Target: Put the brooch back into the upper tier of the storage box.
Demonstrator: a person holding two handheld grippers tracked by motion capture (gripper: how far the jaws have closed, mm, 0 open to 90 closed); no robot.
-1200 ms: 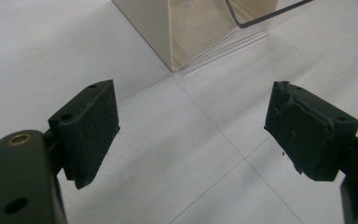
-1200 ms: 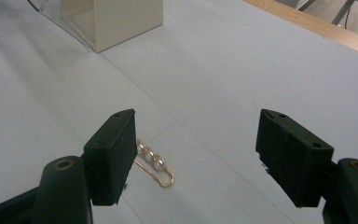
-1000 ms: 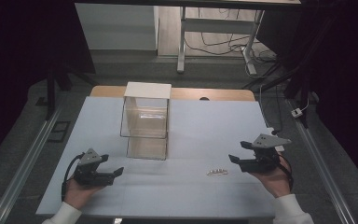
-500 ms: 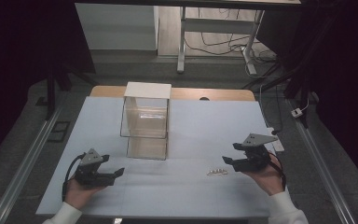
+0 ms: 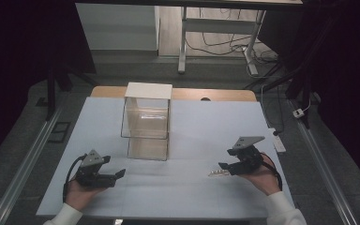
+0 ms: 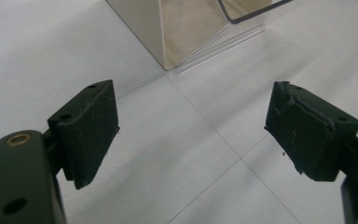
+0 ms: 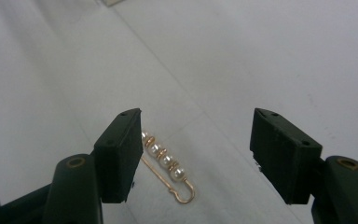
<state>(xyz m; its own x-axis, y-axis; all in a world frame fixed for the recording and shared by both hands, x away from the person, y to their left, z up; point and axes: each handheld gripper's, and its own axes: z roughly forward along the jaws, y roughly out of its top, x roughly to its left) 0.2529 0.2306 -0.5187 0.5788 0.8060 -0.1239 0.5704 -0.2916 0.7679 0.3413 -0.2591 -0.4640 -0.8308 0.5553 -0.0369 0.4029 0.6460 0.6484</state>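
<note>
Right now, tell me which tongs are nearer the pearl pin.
Right. The right tongs straddle the pearl pin, untouched; the left tongs rest far across the table.

The pearl pin (image 7: 168, 164) has a gold wire and white pearls with gold spacers. The counter (image 5: 206, 126) is pale grey-white. The box (image 5: 146, 123) is clear, tinted tan, with a white lid. Both grippers' jaws are black.
</note>
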